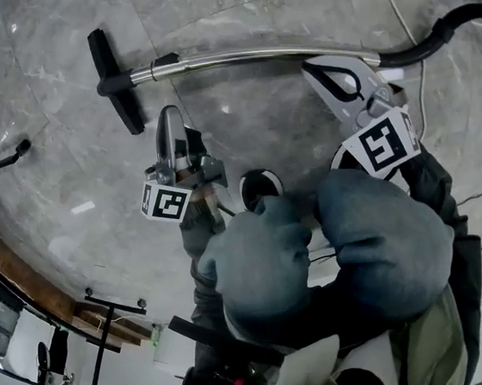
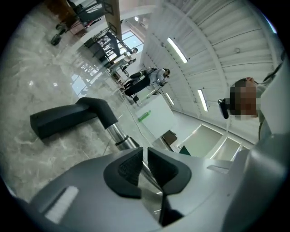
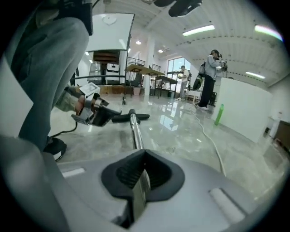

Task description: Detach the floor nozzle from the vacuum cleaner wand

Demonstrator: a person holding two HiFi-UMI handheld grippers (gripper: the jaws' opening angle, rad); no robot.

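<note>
Vacuum cleaner wand [image 1: 254, 57] lies flat on the marble floor [image 1: 40, 104], chrome tube running left to right in the head view. The black floor nozzle [image 1: 115, 81] is still attached at its left end, crosswise to the tube. Black hose [image 1: 441, 34] leaves from the right end.

Left gripper [image 1: 167, 114]: jaws together, nothing between them. It sits on the near side of the wand, close to the nozzle end and not touching the tube. Its own view shows the pads nearly meeting [image 2: 144, 158], with the nozzle [image 2: 68, 118] and wand collar [image 2: 118, 135] ahead.

Right gripper [image 1: 309, 67]: jaws closed, empty, tip just beside the wand near the hose end. Its own view [image 3: 144, 156] looks down the tube [image 3: 136, 133] to the nozzle [image 3: 131, 117].

The person crouches, knees [image 1: 264, 261] low in the frame.
</note>
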